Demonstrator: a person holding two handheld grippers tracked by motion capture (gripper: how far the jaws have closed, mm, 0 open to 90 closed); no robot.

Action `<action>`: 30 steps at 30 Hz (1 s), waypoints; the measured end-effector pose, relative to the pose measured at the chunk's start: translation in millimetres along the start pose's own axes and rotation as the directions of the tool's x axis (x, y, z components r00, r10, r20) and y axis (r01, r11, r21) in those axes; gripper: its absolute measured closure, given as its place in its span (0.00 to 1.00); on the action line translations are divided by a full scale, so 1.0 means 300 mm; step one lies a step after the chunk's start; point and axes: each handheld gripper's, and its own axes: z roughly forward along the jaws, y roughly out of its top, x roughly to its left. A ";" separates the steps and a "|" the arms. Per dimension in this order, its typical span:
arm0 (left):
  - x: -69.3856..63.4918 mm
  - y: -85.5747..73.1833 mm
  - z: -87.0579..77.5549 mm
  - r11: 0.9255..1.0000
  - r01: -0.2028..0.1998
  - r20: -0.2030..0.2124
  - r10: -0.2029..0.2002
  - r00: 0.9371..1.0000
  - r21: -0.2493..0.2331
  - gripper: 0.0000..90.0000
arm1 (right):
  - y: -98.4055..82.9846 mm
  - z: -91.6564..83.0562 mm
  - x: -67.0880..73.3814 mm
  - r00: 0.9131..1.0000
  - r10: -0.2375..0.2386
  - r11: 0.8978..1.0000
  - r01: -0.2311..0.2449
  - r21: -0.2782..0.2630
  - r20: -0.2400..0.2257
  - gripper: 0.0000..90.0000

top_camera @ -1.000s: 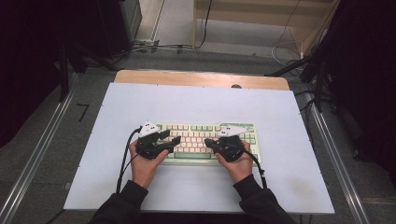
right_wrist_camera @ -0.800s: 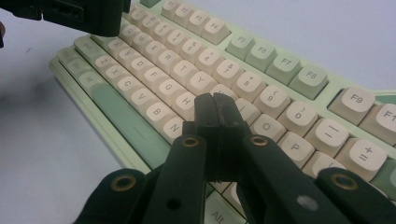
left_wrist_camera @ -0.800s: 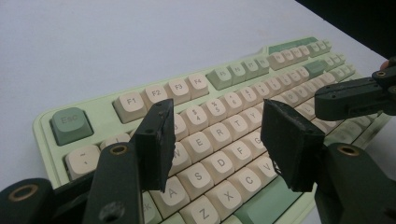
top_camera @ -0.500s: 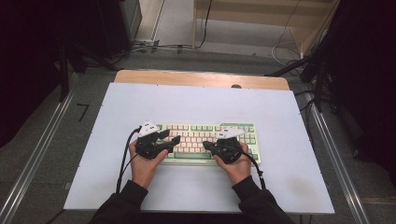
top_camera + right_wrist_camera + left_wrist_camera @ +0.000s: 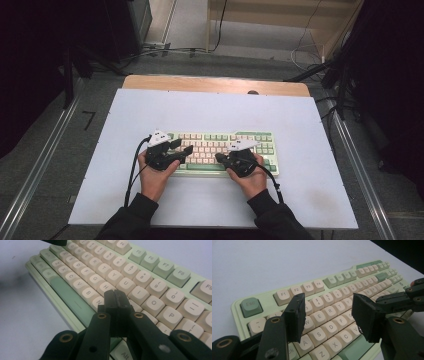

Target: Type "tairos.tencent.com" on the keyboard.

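A big white table [image 5: 310,130] held the green keyboard [image 5: 222,152] near its front middle. The left gripper [image 5: 327,315] hung open above the letter keys. The right gripper [image 5: 115,301], squeezed tight and holding nothing, pointed at the middle keys. Typing looked barely begun.

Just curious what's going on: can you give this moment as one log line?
scene: keyboard on table | left gripper: open over letter keys | right gripper: shut above keys

Keyboard [image 5: 220,148]: pale green case, cream keycaps w/ green accent keys, flat on table, near front-center edge.
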 end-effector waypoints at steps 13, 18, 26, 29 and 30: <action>0.000 0.000 0.000 1.000 -0.001 -0.001 0.001 1.000 0.000 0.51 | -0.005 0.006 -0.001 1.000 0.001 1.000 -0.001 0.005 0.004 0.97; 0.001 0.000 -0.001 1.000 -0.001 -0.003 0.001 1.000 -0.001 0.50 | -0.006 0.006 0.001 1.000 0.005 1.000 -0.005 0.005 0.003 0.97; 0.001 0.000 -0.001 1.000 -0.001 -0.005 0.001 1.000 0.000 0.51 | -0.013 0.013 0.006 1.000 -0.003 1.000 0.003 0.007 0.009 0.97; 0.001 0.000 -0.002 1.000 -0.001 -0.003 0.001 1.000 -0.002 0.50 | -0.011 0.009 0.006 1.000 -0.003 1.000 0.003 0.009 0.013 0.97; 0.001 0.000 -0.002 1.000 0.000 -0.003 0.000 1.000 -0.004 0.50 | -0.010 0.004 0.005 1.000 0.002 1.000 -0.002 0.002 0.007 0.97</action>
